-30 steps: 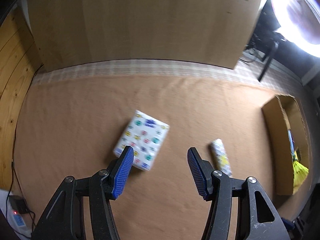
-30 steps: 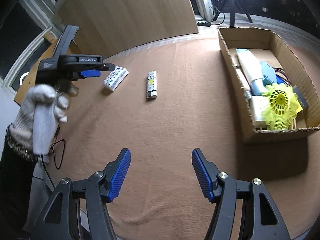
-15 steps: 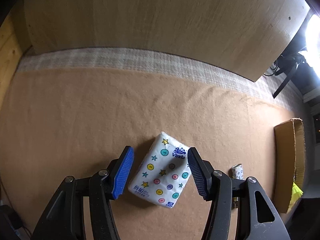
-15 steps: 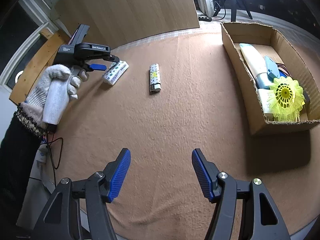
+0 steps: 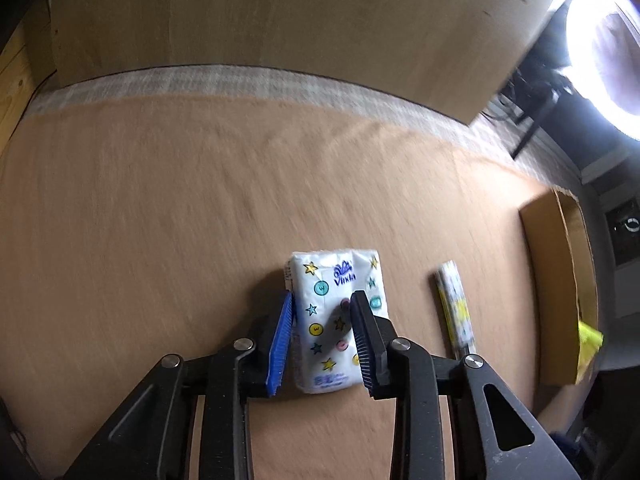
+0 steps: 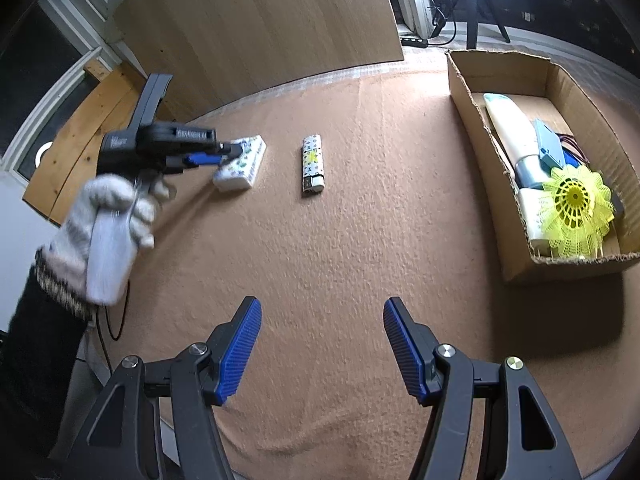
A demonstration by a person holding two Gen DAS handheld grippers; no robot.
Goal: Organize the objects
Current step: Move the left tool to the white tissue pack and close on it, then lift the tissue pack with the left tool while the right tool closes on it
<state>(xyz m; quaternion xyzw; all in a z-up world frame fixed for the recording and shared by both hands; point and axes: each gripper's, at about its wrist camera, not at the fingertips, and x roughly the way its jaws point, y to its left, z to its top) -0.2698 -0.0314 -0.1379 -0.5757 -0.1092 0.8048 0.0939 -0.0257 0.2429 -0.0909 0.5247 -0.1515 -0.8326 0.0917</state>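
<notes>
The tissue pack (image 5: 338, 322) looks light, soft and crinkly, best pinched across its narrow width. The left gripper (image 5: 322, 342) has just been closing; its jaws straddle the pack, pads at or near its sides, squeeze unconfirmed. The right gripper (image 6: 322, 354) hangs open, empty.

Tissue pack (image 6: 241, 163) left of lighter (image 6: 312, 169); box (image 6: 472, 120) far right.

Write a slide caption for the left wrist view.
Left tongs closing around a tissue pack on the brown cloth, lighter beside it.
</notes>
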